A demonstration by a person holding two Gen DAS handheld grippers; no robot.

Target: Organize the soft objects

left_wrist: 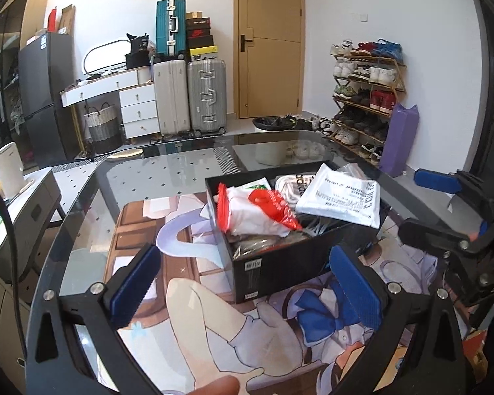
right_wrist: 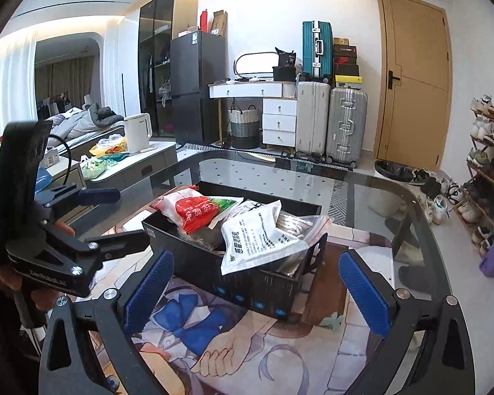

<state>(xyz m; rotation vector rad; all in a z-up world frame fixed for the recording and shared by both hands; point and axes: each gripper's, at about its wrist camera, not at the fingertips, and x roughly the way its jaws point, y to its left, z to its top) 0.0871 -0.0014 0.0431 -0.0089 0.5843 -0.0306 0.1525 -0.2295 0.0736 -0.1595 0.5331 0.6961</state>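
At the centre of both views a black box (left_wrist: 289,230) stuffed with soft bags, a red-and-white bag (left_wrist: 263,209) beside a white printed pouch (left_wrist: 342,196), sits on a printed mat (left_wrist: 187,283) over the glass table (left_wrist: 181,168), while the left gripper (left_wrist: 247,283) and right gripper (right_wrist: 257,289) hover before it, jaws apart and empty.

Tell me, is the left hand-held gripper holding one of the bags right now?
No, the left hand-held gripper is open and empty, its blue pads apart above the printed mat, short of the black box.
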